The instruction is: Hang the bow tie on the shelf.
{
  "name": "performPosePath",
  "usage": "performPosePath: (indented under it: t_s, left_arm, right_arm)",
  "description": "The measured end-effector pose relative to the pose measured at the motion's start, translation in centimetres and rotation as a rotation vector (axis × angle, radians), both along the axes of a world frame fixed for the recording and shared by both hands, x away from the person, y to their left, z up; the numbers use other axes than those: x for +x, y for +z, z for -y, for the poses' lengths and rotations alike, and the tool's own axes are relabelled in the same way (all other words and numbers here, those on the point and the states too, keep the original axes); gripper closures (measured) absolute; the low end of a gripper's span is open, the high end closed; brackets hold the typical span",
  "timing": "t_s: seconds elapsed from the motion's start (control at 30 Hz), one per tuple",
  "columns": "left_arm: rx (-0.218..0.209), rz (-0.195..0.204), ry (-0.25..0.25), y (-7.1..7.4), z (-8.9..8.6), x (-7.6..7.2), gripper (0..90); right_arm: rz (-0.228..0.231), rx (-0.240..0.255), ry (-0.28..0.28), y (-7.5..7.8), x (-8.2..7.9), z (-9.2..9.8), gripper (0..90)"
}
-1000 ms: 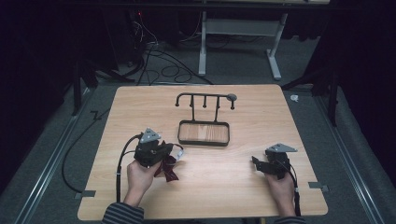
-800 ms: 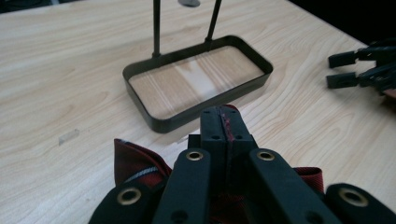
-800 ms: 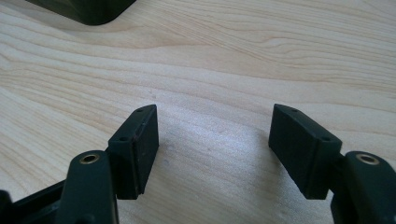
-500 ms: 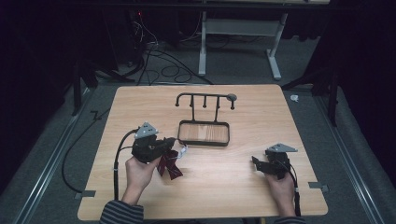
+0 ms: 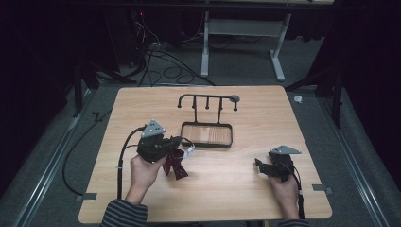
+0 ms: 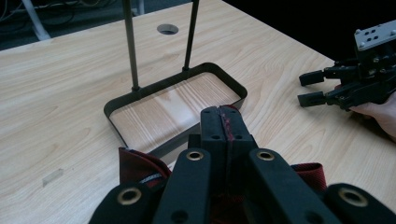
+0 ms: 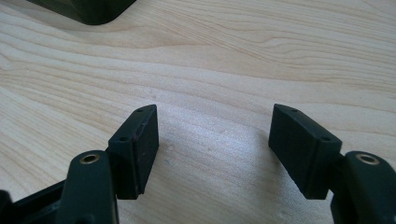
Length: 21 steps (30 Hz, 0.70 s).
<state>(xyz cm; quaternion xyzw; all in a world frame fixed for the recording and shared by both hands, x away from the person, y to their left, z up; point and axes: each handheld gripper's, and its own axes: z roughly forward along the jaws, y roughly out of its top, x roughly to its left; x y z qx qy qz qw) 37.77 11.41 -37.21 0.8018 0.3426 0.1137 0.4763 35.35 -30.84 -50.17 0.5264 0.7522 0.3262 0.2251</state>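
Gripping a dark red cloth (image 5: 175, 165), the left gripper (image 5: 176, 143) hung just above the table (image 5: 246, 198), its jaws pressed together on a thin fold of the fabric. From the high view the cloth drooped from the jaws to the wood, just beside the near left corner of a black tray (image 5: 206, 135), from which a rack (image 5: 208, 100) of thin posts stood up. The left gripper view showed the red fold (image 6: 227, 122) pinched between the closed jaws, with more cloth bunched beneath them and the tray (image 6: 140, 95) right ahead. Well apart, near the table's front right, the right gripper (image 5: 259, 165) rested low in the person's right hand (image 5: 283, 189), its jaws spread wide over bare wood with nothing between them, as the right gripper view (image 7: 212, 154) confirmed.
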Motion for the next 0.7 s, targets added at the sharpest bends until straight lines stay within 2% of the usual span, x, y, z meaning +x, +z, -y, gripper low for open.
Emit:
performPosePath:
  t_s: [0.17, 0.37, 0.53, 0.7]
  left_arm:
    - [-0.014, -0.003, -0.018, 0.3, 0.5, 0.4, 89.4]
    - [-0.006, 0.005, -0.036, 0.9, 1.1, 0.8, 89.4]
    - [-0.03, 0.003, -0.04, 1.0, 1.1, 1.1, 89.4]
    - [-0.022, 0.004, -0.05, 1.2, 1.4, 1.4, 89.4]
  right_arm:
    - [0.001, -0.001, 0.002, 0.0, 0.0, 0.0, 34.4]
    - [0.0, 0.001, 0.0, 0.0, 0.0, 0.0, 34.5]
    - [0.0, 0.001, 0.0, 0.0, 0.0, 0.0, 34.5]
    - [0.001, 0.0, 0.001, 0.0, 0.0, 0.0, 34.5]
